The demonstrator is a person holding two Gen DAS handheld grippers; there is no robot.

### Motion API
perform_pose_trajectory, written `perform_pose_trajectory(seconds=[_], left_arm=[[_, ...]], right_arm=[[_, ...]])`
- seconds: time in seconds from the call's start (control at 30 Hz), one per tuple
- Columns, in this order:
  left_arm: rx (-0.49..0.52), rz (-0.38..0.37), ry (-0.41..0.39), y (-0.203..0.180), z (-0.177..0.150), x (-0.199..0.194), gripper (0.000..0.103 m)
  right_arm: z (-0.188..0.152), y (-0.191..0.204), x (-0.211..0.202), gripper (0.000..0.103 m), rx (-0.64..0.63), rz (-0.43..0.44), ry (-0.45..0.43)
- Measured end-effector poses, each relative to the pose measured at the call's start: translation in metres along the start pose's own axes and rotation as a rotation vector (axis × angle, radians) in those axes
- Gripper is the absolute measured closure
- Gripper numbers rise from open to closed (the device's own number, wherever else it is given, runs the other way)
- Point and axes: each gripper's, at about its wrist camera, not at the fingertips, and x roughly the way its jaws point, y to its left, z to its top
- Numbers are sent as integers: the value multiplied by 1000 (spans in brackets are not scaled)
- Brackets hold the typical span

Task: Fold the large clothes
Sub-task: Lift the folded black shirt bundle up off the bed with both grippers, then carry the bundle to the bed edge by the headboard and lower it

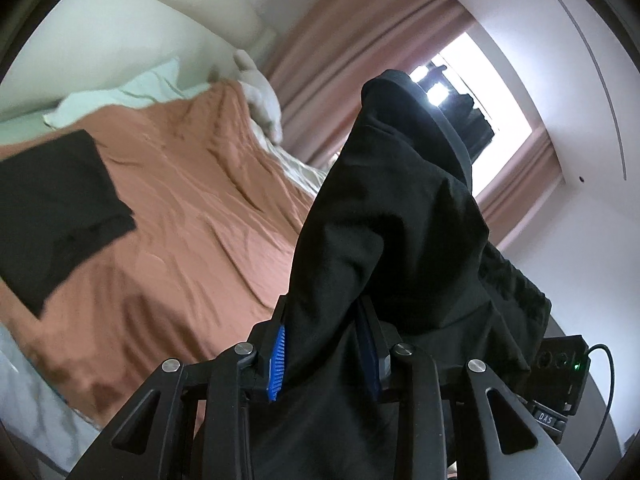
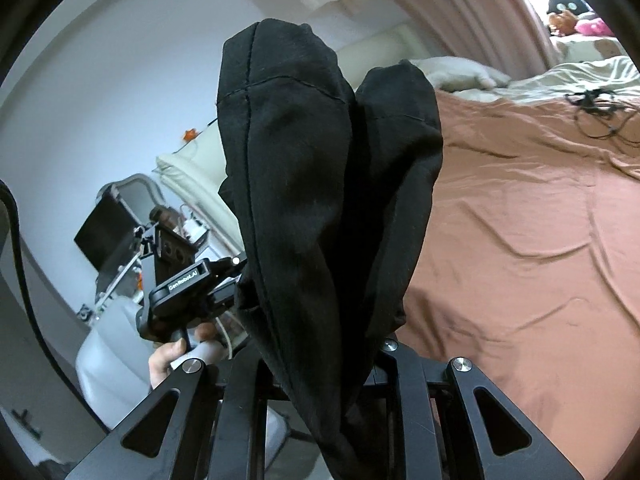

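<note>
A large black garment (image 1: 400, 220) hangs bunched in the air over a bed. My left gripper (image 1: 324, 356) is shut on a fold of it between its blue pads (image 1: 278, 360). My right gripper (image 2: 320, 356) is shut on another part of the same black garment (image 2: 320, 180), which drapes over its fingers and hides them. The left gripper's body (image 2: 188, 284), held by a hand, shows at the left in the right wrist view. A second black garment (image 1: 56, 212) lies folded flat on the bed at the left.
The bed has a rust-brown cover (image 1: 192, 208) with pale pillows (image 1: 120, 92) at its head. Black cables (image 2: 600, 112) lie on the cover at the far right. Pink curtains (image 1: 352, 52) and a bright window (image 1: 480, 92) stand behind. A cluttered bedside stand (image 2: 120, 248) is at the left.
</note>
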Motion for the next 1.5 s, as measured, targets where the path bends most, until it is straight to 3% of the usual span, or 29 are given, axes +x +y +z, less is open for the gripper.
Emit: perform_pose_trajectory(seconds=[0.53,0.97,1.17,1.5], left_arm=[[-44,92,-173,114,100,-113,71],[-49,205,-269,195,174,-165,72],[-48,245,-269,223,203,-159,72],[-112,241,-217,287,229,-89,72]], right_arm=[[26,84,159,85,-75,164,109],[47,119,293,85,-27,321,197],[49,95,341,85,76,411,226],[51,14,390,85,195,394,267]])
